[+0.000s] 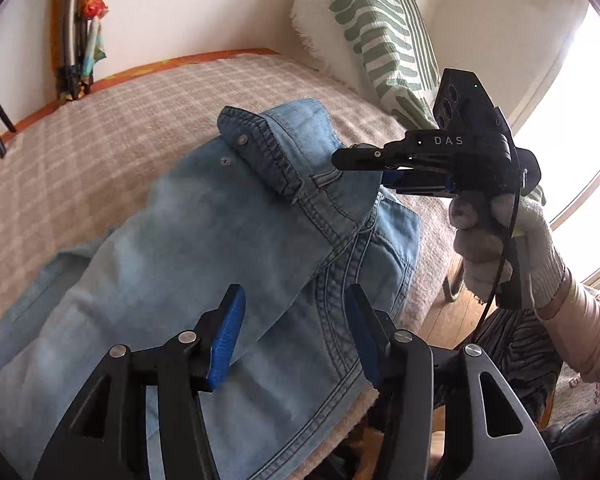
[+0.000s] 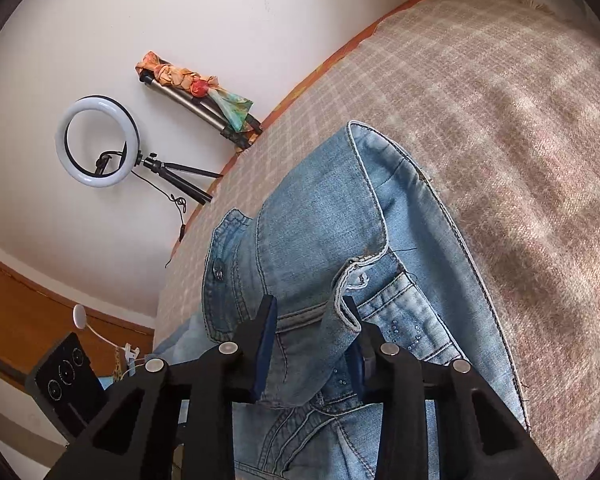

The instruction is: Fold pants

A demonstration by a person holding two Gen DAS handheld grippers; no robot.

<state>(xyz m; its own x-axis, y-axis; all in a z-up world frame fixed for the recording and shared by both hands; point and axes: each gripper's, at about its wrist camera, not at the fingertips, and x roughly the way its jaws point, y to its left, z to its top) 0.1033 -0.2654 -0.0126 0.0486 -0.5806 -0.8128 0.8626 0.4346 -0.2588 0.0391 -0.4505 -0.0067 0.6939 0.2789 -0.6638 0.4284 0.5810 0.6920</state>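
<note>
While the faded light-blue denim pants [image 1: 204, 240] lie spread across the checked beige woven bed cover [image 1: 100, 132], the left gripper [image 1: 296, 332] hovers just above the seat seam with its blue-padded jaws apart and nothing between them, probably freed to choose a fresh hold. Ahead of it and to its right, the black right gripper [image 1: 360, 166], held in a white knit-gloved hand [image 1: 500, 240], reaches the waistband. Seen from its own camera, the right gripper [image 2: 312, 344] has a bunched fold of waistband between its jaws, pads pressing it, likely so the top can be lifted and carried over for the fold
</note>
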